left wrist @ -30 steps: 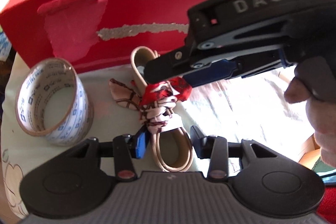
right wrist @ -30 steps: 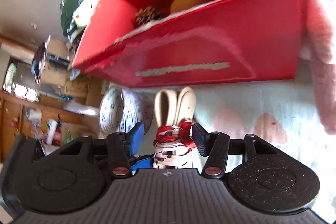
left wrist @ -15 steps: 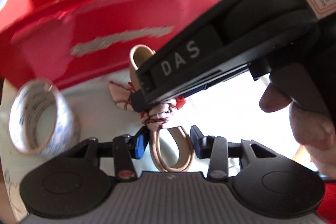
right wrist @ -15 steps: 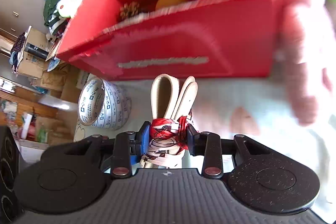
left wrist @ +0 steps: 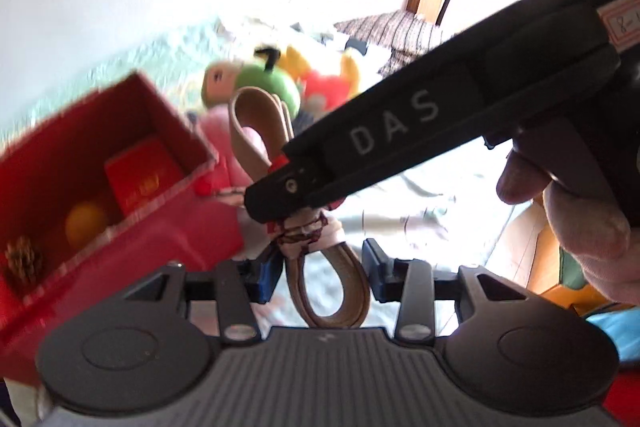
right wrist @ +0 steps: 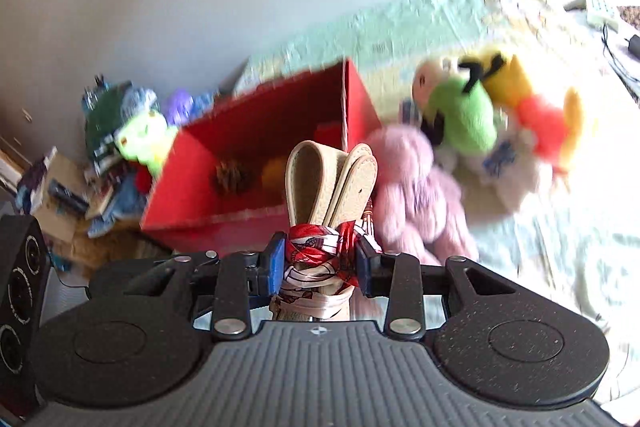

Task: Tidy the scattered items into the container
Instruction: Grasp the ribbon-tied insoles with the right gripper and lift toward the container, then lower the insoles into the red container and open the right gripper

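Note:
A folded beige strap point(right wrist: 328, 183) tied with a red-and-white scarf point(right wrist: 320, 255) is lifted off the bed. My right gripper point(right wrist: 320, 261) is shut on the scarf knot. In the left wrist view the strap point(left wrist: 256, 131) hangs between the fingers of my left gripper point(left wrist: 324, 267), which stands open around its lower loop; the right gripper body point(left wrist: 400, 131) crosses above it. The red box point(right wrist: 256, 151) lies ahead and below, and holds a pine cone point(right wrist: 234, 177), an orange ball point(left wrist: 86, 219) and a small red box point(left wrist: 144, 175).
A pink plush point(right wrist: 416, 195) lies against the box's right side. A green, yellow and red plush pile point(right wrist: 492, 115) sits behind it on the pale green bedspread point(right wrist: 560, 239). Clutter and a green toy point(right wrist: 140, 139) lie left of the box.
Both grippers rose with the strap bundle from the bed to above the red box's rim, so the box's inside now shows. The tape roll has left view.

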`<state>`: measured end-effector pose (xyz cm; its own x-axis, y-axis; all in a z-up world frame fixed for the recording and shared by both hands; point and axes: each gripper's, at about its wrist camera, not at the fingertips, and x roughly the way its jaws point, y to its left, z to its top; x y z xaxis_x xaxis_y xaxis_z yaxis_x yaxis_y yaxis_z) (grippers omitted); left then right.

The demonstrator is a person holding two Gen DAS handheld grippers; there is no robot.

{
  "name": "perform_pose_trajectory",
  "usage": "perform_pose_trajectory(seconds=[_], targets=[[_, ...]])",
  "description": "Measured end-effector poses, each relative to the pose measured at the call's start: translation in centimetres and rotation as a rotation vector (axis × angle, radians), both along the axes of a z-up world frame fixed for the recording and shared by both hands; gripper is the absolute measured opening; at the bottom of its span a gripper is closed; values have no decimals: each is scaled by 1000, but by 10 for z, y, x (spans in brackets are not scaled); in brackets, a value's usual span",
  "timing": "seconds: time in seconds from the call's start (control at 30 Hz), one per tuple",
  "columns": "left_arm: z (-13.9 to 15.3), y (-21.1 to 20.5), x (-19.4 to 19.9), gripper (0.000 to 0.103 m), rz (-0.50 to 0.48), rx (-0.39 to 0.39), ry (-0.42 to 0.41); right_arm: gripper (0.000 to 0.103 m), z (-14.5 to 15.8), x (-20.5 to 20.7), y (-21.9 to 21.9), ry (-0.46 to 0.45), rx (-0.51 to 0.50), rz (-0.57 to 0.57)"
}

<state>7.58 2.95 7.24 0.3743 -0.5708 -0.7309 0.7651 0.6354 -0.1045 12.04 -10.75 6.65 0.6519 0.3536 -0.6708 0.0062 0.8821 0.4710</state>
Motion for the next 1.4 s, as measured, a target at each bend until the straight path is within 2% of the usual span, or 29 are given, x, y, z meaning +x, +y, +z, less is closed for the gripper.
perform_pose_trajectory(seconds=[0.07,0.1,0.17,0.3,0.47,0.63,0.77,0.9,1.03,1.1,1.17,1.27,1.4], targets=[[14,-8,-3,42,5,-23,-38,38,14,8,-4,-55,-1,1],[21,-27,-7,42,14,-31,-57,38,20,14,-3,-82,-6,7],[35,-22,4,42,36,-40,-97,38,32,29,2,-131,-15,28],[54,9,37,42,104,-13,-166,38,42,68,21,-184,-8,89],[58,43,80,42,202,40,-177,38,31,115,55,-185,22,161],[32,63,114,42,286,93,-72,38,-9,156,91,-59,22,253],[-15,75,144,42,326,157,35,37,-48,183,114,71,29,312],[-49,85,164,43,357,199,156,37,-78,207,126,189,38,347],[-74,88,181,43,369,237,251,36,-93,219,137,259,-33,362],[-81,86,189,43,357,242,294,35,-101,222,139,303,-74,357],[-80,85,194,44,347,227,321,34,-105,224,135,342,-68,352],[-82,80,196,46,317,234,356,29,-103,225,132,342,-107,330],[-84,81,200,49,312,191,405,28,-103,220,128,343,-106,306]])
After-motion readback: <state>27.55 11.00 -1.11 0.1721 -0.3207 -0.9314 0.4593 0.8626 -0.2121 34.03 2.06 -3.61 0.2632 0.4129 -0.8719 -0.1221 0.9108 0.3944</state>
